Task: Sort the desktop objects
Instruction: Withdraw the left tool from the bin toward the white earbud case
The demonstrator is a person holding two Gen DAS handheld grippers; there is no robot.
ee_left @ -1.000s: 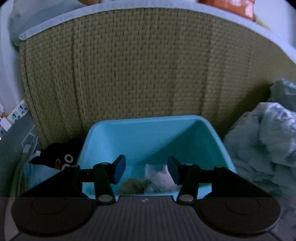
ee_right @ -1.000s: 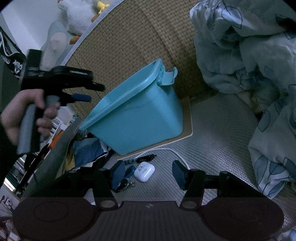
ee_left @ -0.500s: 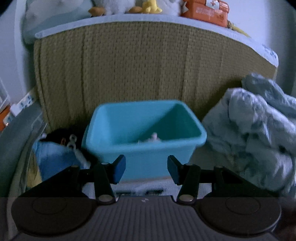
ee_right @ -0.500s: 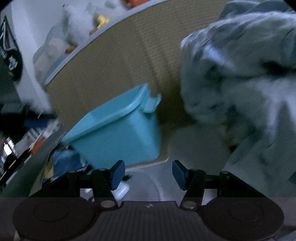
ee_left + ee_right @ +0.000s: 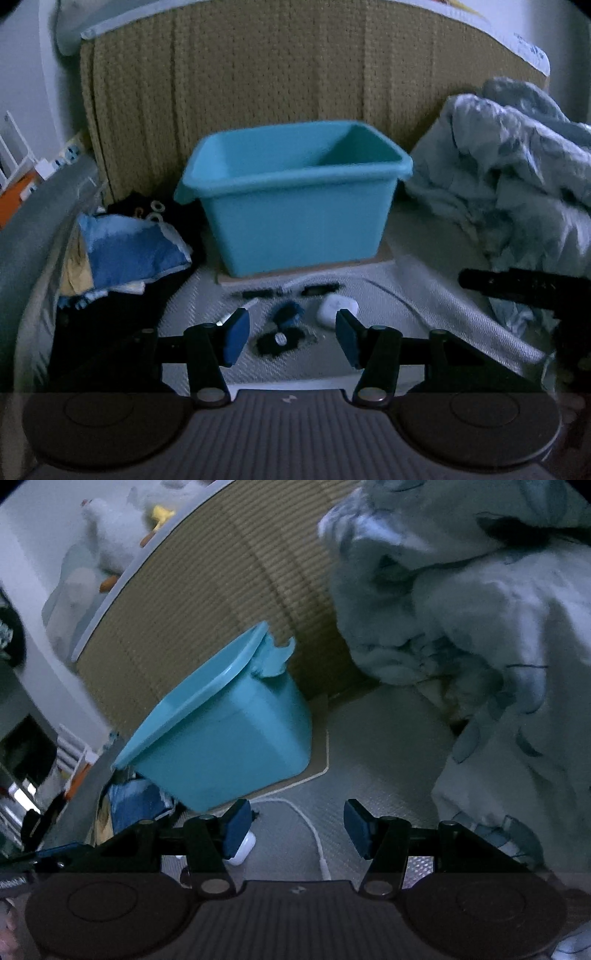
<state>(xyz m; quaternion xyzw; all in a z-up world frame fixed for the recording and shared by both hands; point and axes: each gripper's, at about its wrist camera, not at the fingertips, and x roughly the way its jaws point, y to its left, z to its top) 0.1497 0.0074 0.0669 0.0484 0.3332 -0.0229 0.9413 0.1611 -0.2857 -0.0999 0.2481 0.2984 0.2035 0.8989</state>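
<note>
Left gripper [image 5: 290,334], jaws spread and empty, aims at small items at 12 o'clock before teal bin [image 5: 295,199]; right gripper [image 5: 295,829] spread, idle.

Both views are dim, with a cold blue-grey cast and no glare or hard shadows. Fisheye distortion bows the woven headboard [image 5: 258,92] and darkens the frame corners into a black vignette. In the left wrist view the teal bin [image 5: 295,195] shows soft motion blur along its rim. In the right wrist view the crumpled blanket [image 5: 480,627] is smeared, and the plush toys [image 5: 110,528] at upper left lie out of focus.
</note>
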